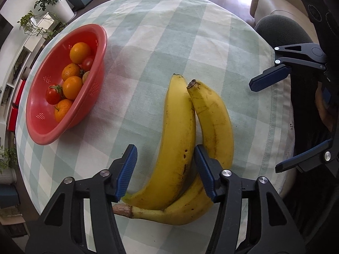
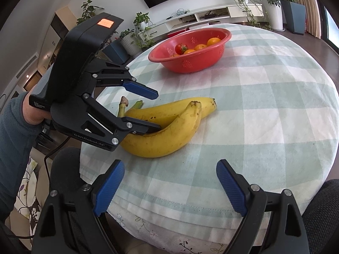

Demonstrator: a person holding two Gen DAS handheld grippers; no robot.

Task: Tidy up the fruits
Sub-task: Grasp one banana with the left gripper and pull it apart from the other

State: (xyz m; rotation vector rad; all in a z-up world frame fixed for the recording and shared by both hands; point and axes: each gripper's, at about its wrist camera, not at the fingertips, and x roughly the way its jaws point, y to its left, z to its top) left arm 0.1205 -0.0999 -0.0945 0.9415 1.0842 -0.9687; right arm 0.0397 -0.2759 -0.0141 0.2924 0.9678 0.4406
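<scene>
Your left gripper (image 1: 165, 169) straddles 1 curved, speckled banana (image 1: 175, 139) of 2 on the checked cloth table (image 1: 211, 42), jaws part-open, left pad clear. Right gripper (image 2: 169, 188) wide, empty. Perforated red bowl (image 1: 42, 131) well apart.

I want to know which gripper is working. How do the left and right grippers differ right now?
The left gripper is down over the bananas, one finger between the two fruits; the right gripper has only tablecloth between its fingers. The left's jaws stand narrower, the right's wide open. Both have black frames with blue pads.
</scene>
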